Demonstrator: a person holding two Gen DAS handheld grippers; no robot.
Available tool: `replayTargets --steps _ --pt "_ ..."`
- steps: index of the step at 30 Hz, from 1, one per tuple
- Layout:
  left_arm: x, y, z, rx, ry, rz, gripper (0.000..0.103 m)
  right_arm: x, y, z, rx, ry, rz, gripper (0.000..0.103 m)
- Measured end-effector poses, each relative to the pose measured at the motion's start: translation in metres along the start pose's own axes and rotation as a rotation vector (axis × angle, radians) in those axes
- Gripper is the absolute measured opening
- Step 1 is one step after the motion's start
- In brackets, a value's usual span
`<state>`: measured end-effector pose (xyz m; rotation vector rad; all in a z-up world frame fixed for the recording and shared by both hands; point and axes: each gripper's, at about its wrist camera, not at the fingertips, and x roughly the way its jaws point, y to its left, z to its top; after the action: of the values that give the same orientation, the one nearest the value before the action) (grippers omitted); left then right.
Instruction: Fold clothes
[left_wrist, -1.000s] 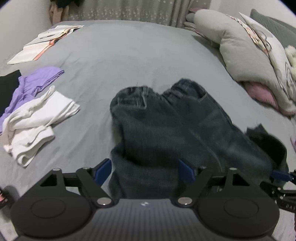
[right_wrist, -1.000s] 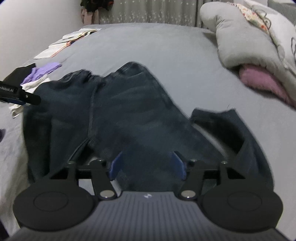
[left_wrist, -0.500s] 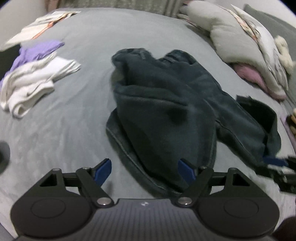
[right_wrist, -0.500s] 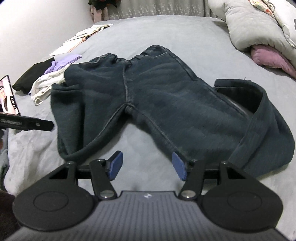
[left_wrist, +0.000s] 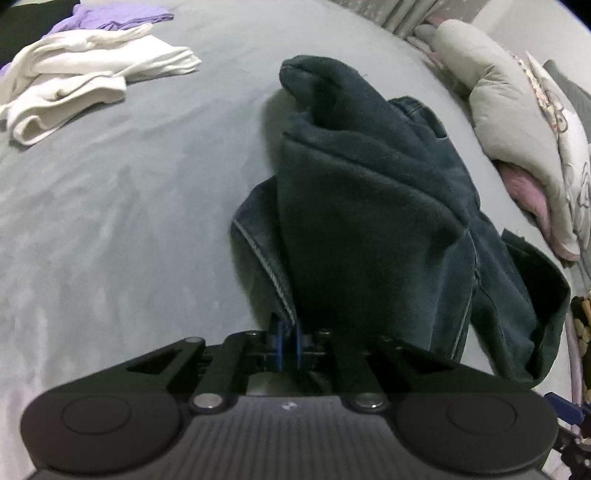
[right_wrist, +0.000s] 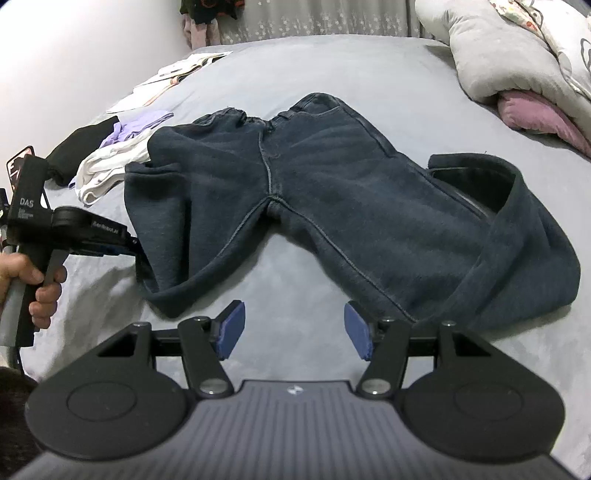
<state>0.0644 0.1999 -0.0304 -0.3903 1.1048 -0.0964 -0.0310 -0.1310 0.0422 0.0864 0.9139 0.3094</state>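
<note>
Jeans (right_wrist: 332, 192) leg hem pinched in left tool (left_wrist: 289, 345), right tool (right_wrist: 295, 328) spread, just short of jeans

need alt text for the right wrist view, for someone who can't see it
Dark jeans lie spread on a grey bed, both legs folded back on themselves. The right tool hovers open in the foreground just short of them, while at left a hand holds the left tool shut on a jeans leg. White, purple and black clothes sit behind.
</note>
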Motion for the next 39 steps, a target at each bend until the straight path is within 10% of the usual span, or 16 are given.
replayTargets --steps 19,26,34,39 --pt "-0.058 -0.023 -0.052 0.114 0.052 -0.103 0.01 0.039 0.073 -0.011 -0.115 0.029 0.114 0.061" --pt "-0.078 0.008 -0.034 0.037 -0.009 -0.158 0.049 0.038 0.101 -0.014 -0.293 -0.006 0.109 0.061" --pt "-0.08 0.015 -0.019 0.02 -0.033 -0.121 0.052 0.057 0.157 -0.031 -0.627 -0.02 0.066 0.06" --pt "-0.079 0.013 -0.016 0.027 -0.05 -0.098 0.052 0.071 0.16 -0.042 -0.696 -0.015 0.044 0.019"
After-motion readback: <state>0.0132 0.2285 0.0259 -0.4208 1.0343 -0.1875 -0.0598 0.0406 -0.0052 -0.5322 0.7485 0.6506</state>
